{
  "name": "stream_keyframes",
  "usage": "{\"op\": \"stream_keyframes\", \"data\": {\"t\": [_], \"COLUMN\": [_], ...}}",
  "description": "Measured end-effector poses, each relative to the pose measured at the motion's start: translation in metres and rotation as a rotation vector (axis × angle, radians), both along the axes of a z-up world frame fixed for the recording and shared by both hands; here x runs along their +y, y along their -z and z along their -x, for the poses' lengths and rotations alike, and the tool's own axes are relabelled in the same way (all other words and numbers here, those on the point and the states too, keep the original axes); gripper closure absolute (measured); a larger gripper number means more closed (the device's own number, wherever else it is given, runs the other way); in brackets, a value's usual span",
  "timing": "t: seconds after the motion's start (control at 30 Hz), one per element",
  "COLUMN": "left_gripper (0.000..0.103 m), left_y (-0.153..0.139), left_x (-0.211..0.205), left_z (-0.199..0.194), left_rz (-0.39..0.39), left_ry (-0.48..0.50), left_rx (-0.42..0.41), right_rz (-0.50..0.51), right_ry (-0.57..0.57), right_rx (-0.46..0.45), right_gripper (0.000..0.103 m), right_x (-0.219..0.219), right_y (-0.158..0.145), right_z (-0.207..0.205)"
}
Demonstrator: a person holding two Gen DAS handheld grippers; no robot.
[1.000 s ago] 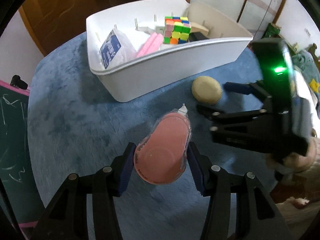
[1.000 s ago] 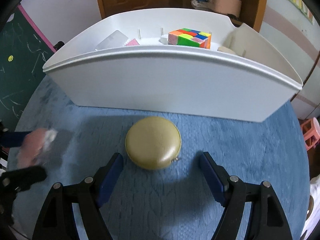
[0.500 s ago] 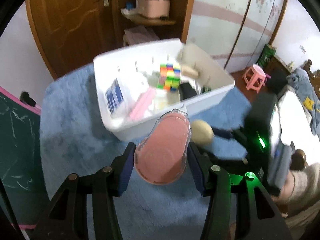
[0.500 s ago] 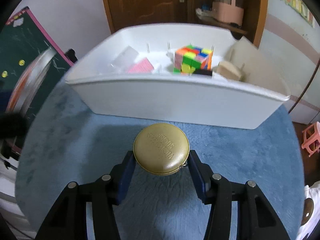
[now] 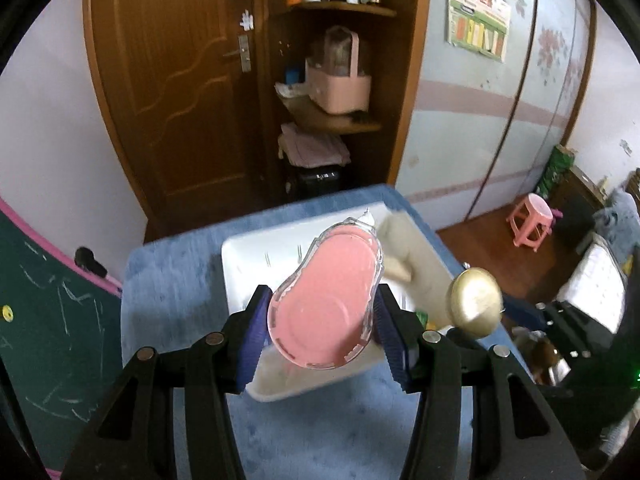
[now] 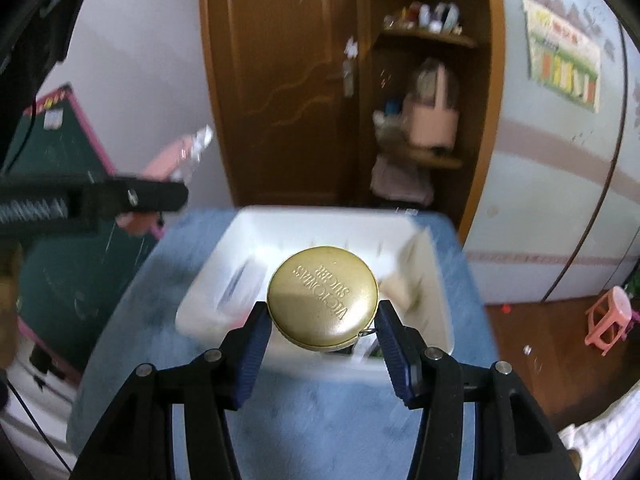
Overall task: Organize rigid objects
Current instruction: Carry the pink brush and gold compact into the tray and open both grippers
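Left wrist view shows the left tongs (image 5: 322, 326) pinching the pink dispenser (image 5: 326, 300) above the white bin (image 5: 240, 276), while at 3 o'clock the right tongs (image 6: 323, 330) pinch the gold tin (image 6: 322, 297) (both rounded, slippery), so either could slip out and miss the bin.

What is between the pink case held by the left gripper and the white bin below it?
Nothing: in the left wrist view the pink case, clamped in the left gripper, hangs in open air over the white bin, with no object between.
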State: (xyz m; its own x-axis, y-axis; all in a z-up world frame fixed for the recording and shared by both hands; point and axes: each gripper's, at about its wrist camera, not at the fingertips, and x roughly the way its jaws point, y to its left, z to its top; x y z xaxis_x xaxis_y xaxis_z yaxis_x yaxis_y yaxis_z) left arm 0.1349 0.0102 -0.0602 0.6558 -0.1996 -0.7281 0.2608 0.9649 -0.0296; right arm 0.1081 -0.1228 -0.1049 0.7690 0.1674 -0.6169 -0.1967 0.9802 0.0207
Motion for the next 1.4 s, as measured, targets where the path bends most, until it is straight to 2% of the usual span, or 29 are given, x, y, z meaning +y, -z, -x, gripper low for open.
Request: {"op": "stream_keyframes", "data": {"t": [0.17, 0.3, 0.43, 0.57, 0.97, 1.07, 1.13, 1.17, 1.2, 1.23, 1.27, 1.4], "left_gripper": [0.048, 0.048, 0.048, 0.048, 0.046, 0.044, 0.030, 0.027, 0.023, 0.023, 0.023, 0.022], "left_y": [0.004, 0.026, 0.055, 0.086, 0.140, 0.147, 0.147, 0.145, 0.143, 0.140, 0.139, 0.130], "left_x": [-0.018, -0.024, -0.026, -0.026, -0.023, -0.022, -0.022, -0.022, -0.021, -0.020, -0.020, -0.018], "left_z": [-0.032, -0.061, -0.084, -0.101, -0.120, -0.121, -0.119, -0.118, -0.117, -0.115, -0.114, -0.108], "left_rz": [-0.035, -0.054, -0.073, -0.103, -0.142, -0.130, -0.118, -0.117, -0.112, -0.103, -0.096, -0.105], "left_ry": [-0.047, -0.108, -0.163, -0.209, -0.263, -0.261, -0.262, -0.267, -0.271, -0.272, -0.273, -0.286], "left_rx": [0.007, 0.056, 0.121, 0.183, 0.334, 0.373, 0.375, 0.366, 0.354, 0.347, 0.347, 0.342], "right_rz": [0.025, 0.074, 0.106, 0.123, 0.176, 0.180, 0.186, 0.188, 0.188, 0.187, 0.186, 0.183], "right_ry": [0.032, 0.067, 0.084, 0.088, 0.057, 0.039, 0.028, 0.022, 0.014, 0.010, 0.005, -0.016], "right_rx": [-0.062, -0.060, -0.005, 0.086, 0.293, 0.336, 0.356, 0.364, 0.373, 0.377, 0.376, 0.363], "right_gripper": [0.049, 0.049, 0.049, 0.049, 0.049, 0.049, 0.048, 0.047, 0.040, 0.032, 0.029, 0.028], "right_x": [-0.012, -0.018, -0.023, -0.027, -0.032, -0.030, -0.028, -0.027, -0.025, -0.024, -0.023, -0.018], "right_y": [-0.035, -0.040, -0.023, 0.006, 0.073, 0.084, 0.089, 0.090, 0.091, 0.091, 0.091, 0.085], "right_z": [-0.031, -0.062, -0.087, -0.108, -0.142, -0.145, -0.145, -0.144, -0.143, -0.142, -0.141, -0.132]}}
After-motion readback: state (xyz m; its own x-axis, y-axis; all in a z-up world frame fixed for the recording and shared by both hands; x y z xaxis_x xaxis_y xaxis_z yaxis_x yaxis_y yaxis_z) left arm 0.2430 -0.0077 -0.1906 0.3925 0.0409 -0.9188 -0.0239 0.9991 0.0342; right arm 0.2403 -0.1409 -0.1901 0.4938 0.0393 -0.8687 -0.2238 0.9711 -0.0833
